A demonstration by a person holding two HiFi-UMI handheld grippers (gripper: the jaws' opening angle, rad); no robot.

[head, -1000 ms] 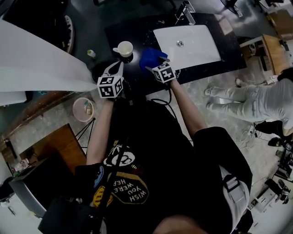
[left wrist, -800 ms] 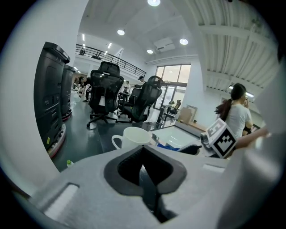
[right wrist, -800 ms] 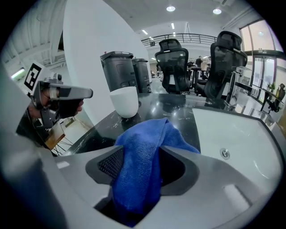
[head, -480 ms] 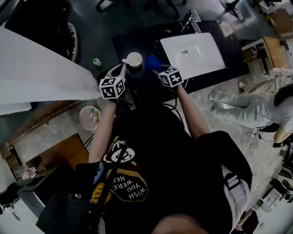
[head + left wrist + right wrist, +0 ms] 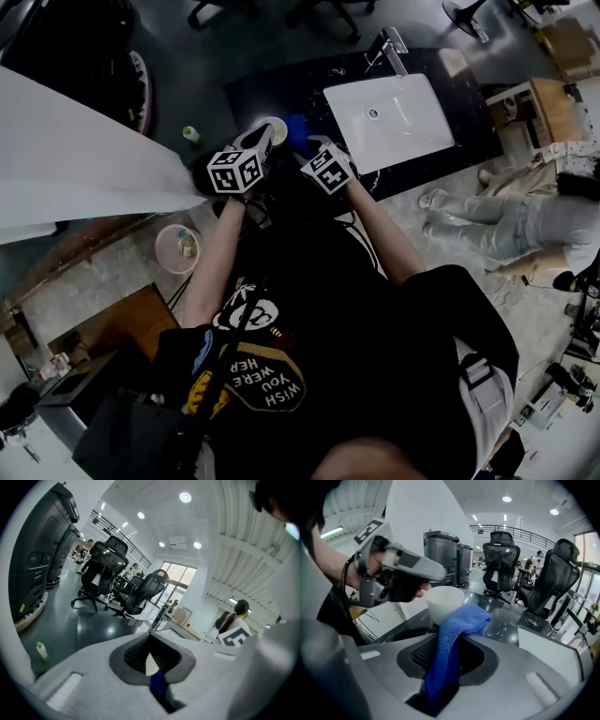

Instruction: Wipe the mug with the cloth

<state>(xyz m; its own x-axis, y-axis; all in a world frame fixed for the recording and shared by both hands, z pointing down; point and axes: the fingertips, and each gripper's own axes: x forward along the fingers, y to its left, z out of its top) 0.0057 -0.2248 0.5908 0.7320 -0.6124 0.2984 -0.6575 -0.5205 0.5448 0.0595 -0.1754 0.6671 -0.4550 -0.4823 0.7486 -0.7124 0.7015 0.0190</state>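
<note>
A: left gripper (image 5: 150,654) status?
B: jaws pinched almost together on the mug (image 5: 443,603) wall. Its own view shows only a thin white sliver between the pads. From the right gripper view it reaches in over the rim, which leaves the outer wall free to wipe

A: right gripper (image 5: 447,656)?
B: just closed on the cloth (image 5: 457,620). A blue fold runs between the pads and the loose end sticks out past the tips. That end does the wiping, so gripping it further back makes sense

A: where's the mug relative to the cloth?
B: mug is upright, mouth up, over the dark counter (image 5: 291,84) near the sink (image 5: 412,112), between the two grippers. The cloth end lies against its near side and looks like it's touching. Can't tell if the base sits on the counter, the cloth hides it

A: stage?
B: my read is both grips are set and the wipe is about to start. Next step is to drag the cloth round the wall while the left holds steady

A: risks?
B: the rim pinch is narrow, so a side push could swing the mug. The fold could also slip out of the right jaws
</note>
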